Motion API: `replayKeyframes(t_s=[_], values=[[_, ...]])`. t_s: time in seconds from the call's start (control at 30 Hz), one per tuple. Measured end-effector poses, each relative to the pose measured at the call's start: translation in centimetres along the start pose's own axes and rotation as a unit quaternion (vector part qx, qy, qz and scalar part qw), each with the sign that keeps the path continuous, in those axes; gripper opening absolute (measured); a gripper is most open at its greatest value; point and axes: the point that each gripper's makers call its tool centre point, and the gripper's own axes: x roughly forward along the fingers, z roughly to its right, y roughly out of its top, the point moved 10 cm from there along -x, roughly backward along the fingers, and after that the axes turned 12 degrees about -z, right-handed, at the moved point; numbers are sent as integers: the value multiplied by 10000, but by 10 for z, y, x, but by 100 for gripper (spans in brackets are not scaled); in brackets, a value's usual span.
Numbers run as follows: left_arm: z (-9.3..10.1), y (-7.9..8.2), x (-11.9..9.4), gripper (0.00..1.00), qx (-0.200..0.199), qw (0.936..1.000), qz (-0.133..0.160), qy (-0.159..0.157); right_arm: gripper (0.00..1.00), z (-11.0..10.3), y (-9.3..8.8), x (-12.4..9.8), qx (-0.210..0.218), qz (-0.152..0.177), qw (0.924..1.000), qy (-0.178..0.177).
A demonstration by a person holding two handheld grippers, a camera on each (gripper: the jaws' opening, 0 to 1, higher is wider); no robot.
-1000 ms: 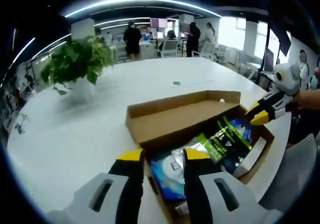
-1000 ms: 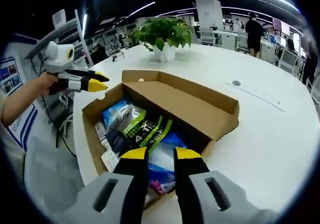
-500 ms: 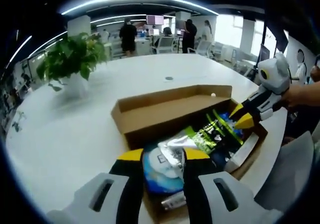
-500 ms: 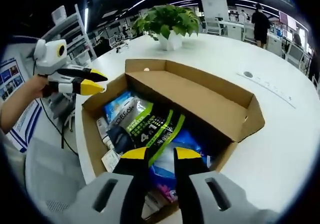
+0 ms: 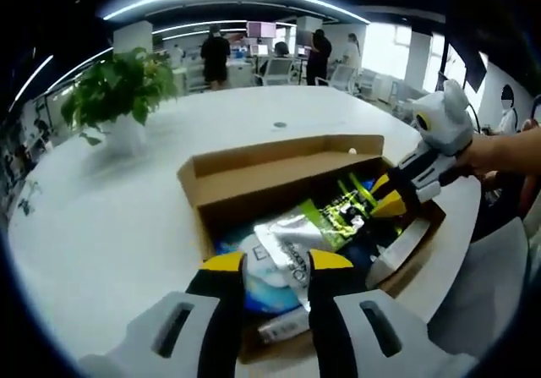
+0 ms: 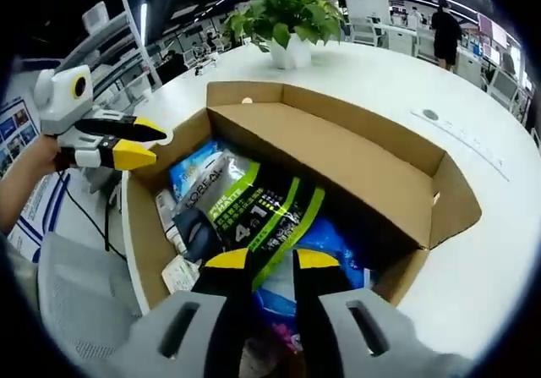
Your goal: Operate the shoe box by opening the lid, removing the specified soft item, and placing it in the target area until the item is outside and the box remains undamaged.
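The cardboard shoe box (image 5: pixel 254 179) stands open on the white table, its lid flap (image 6: pixel 338 154) leaning back. Inside lie a black-and-green packet (image 6: pixel 249 213), a blue-and-white soft pouch (image 5: pixel 275 264) and other packets. My left gripper (image 5: pixel 277 264) hovers open over the near end of the box, the pouch showing between its jaws. My right gripper (image 6: pixel 270 260) is open with a narrow gap just above the black-and-green packet. In the left gripper view the right gripper (image 5: pixel 390 199) reaches in over the box's right end; in the right gripper view the left gripper (image 6: pixel 127 141) hangs by the box's left wall.
A potted green plant (image 5: pixel 118 90) stands on the white table (image 5: pixel 101 226) beyond the box. People stand by desks and chairs in the background (image 5: pixel 215 57). A person's hand (image 5: pixel 507 154) holds the right gripper. A grey chair (image 6: pixel 76 302) sits beside the table edge.
Both grippers have come closer and lower over the open box. The right gripper's tips now hang above the packets inside. The box has not moved.
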Motion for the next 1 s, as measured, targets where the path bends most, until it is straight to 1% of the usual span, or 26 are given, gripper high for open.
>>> replayKeyframes(t_s=[0.1,0.27,0.33,0.47,0.67,0.9,1.0], values=[[1,-1,1,26,22,10000,-32,3,11,-1,0,1,29,-25,10000,-2],[3,-6,8,26,83,9998,-194,-6,3,-1,0,-2,-71,-98,9999,-118],[4,-6,10,26,104,9997,-217,-23,2,0,0,-3,-56,-119,9999,-103],[5,-7,16,26,179,9992,-350,-22,1,-1,-1,-4,-157,-174,9996,-160],[7,-7,27,25,254,9983,-508,-104,0,0,-3,-8,-421,-258,9982,-340],[8,-6,43,23,280,9965,-726,-297,0,2,-6,-8,-787,-381,9946,-565],[8,-5,49,22,271,9958,-784,-395,0,2,-6,-7,-935,-409,9929,-609]])
